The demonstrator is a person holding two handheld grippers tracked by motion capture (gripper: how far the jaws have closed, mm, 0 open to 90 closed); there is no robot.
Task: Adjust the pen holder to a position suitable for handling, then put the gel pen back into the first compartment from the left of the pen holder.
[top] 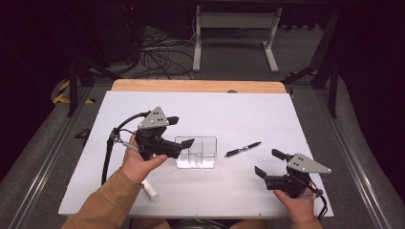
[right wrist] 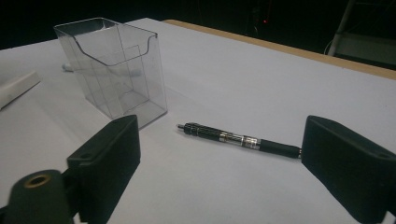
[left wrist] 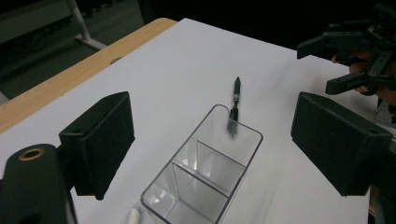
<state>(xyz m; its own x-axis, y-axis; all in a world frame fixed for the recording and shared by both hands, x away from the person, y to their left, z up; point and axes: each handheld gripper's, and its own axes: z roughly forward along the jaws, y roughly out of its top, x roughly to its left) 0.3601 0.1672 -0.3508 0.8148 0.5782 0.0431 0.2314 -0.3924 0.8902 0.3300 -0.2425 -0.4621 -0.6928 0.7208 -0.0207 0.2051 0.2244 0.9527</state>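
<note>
my L claw (top: 179, 132) released, over clear box (top: 196, 152) | R claw (top: 268, 163) released | slim black pen (top: 242, 149) just beside box, bare white table (top: 229, 114) around

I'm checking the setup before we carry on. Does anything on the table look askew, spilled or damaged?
Nothing looks spilled or broken. The clear plastic divided holder stands upright and empty, while the black click pen lies loose on the white tabletop beside it, and a white marker lies near the front edge.

The white table (top: 248, 114) is evenly and brightly lit, its surroundings dark; the clear plastic holder (left wrist: 205, 177) shows faint glare, and the gripper views are slightly soft.
</note>
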